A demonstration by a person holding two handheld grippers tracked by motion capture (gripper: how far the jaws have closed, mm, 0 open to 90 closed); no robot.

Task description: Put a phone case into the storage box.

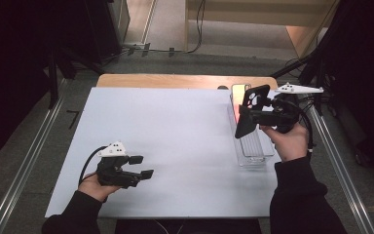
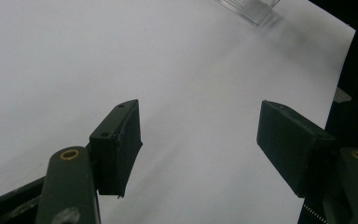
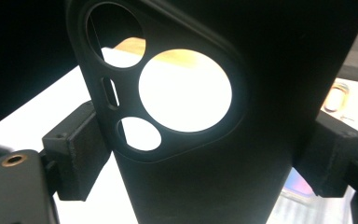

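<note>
Black phone case — clamped by its two long edges in the right tongs, held in the air above the clear tray at the desk's right side, camera cutouts at the far, upper end and its long axis sloping down toward the person. A phone lies in the tray's far end, just beyond and below the case. The left tongs rest apart and empty near the front left, well away — so the right hand is the nearer one.
</note>
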